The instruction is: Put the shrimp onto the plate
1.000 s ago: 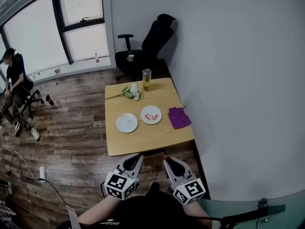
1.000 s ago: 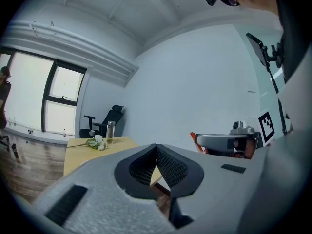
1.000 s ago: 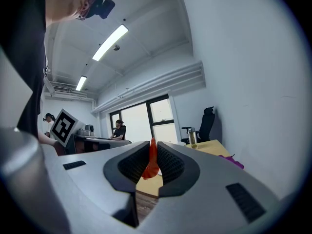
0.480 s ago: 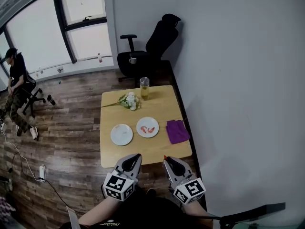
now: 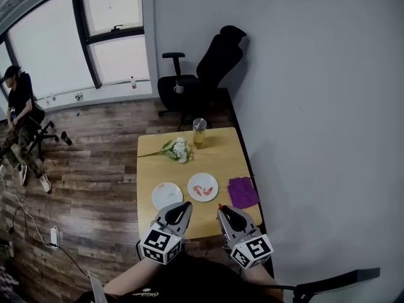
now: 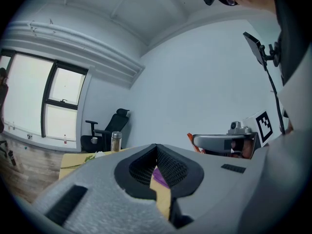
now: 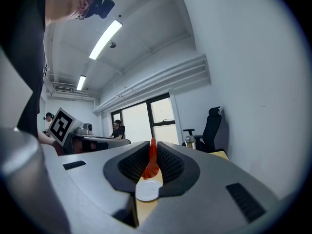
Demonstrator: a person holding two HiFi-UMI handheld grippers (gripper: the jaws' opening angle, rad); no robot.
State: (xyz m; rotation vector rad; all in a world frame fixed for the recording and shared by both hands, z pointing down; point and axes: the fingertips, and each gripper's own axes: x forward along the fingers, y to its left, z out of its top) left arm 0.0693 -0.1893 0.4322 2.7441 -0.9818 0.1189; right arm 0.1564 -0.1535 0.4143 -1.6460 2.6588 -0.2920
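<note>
the left gripper [image 5: 179, 207] is clenched on nothing, its jaws meeting at the tips in its own view with only bench and a scrap of purple showing through the gap below; the right gripper [image 5: 225, 211] is likewise closed and carries no shrimp; the orange sliver at its seam looks like a part of the gripper itself; both hang side by side at the near edge of the bench [image 5: 227, 153], pointing forward over it; just beyond the left one lies an empty plate [image 5: 167, 196], and just beside that, ahead of the gap between the two grippers, a white plate [image 5: 202, 177] that bears the shrimp [image 5: 202, 190]; a purple cloth [image 5: 243, 192] lies to its right; this reads as the approach, with no pick begun; the next move calls for one gripper to open, reach to the shrimp and close across its narrow body, then carry it, most likely, to the empty plate; the shrimp looks like two small curled red pieces lying roughly side to side, but they are too small to tell head from tail.
</note>
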